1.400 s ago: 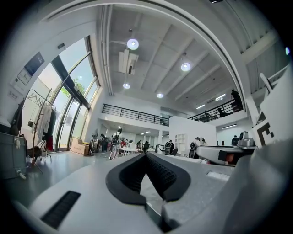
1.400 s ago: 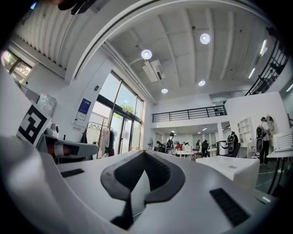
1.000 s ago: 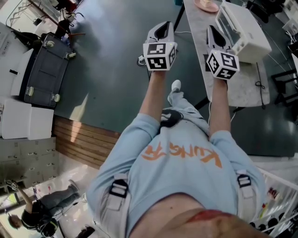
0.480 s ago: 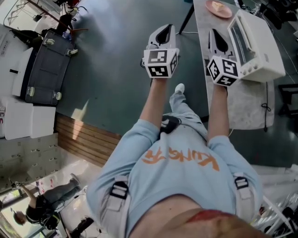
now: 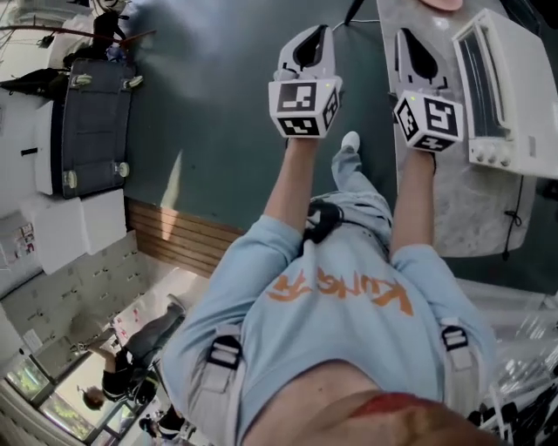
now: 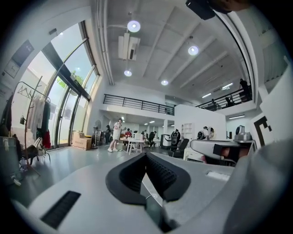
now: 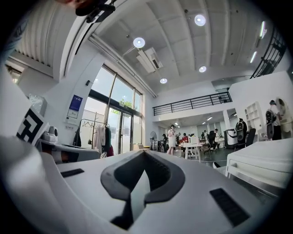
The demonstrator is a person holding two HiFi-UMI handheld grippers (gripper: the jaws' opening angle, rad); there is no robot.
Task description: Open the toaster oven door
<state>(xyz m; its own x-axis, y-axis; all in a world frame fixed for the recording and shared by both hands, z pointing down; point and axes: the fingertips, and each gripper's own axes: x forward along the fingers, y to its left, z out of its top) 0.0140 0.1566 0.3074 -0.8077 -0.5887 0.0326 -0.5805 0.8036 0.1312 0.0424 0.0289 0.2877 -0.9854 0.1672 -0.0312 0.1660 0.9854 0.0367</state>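
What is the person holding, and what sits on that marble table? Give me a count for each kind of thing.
Grippers: 2, the left gripper and the right gripper, both shut and empty.
Toaster ovens: 1, the white toaster oven.
Plates: 1, the pink plate, cut off at the head view's top edge.
Total: 4

A dark case (image 5: 91, 122) with pale clasps lies on the grey-green floor (image 5: 218, 96). White boxes (image 5: 83, 231) sit just beside it, and a wooden strip (image 5: 179, 235) is near them. The marble counter (image 5: 462, 218) carries a pink plate (image 5: 440, 3) at its far end. The hall beyond has tall windows (image 6: 68, 87), a clothes rack (image 6: 34, 112), round ceiling lamps (image 6: 133, 26), a railed balcony (image 6: 137, 103) and a person in white (image 6: 116, 135) near tables.
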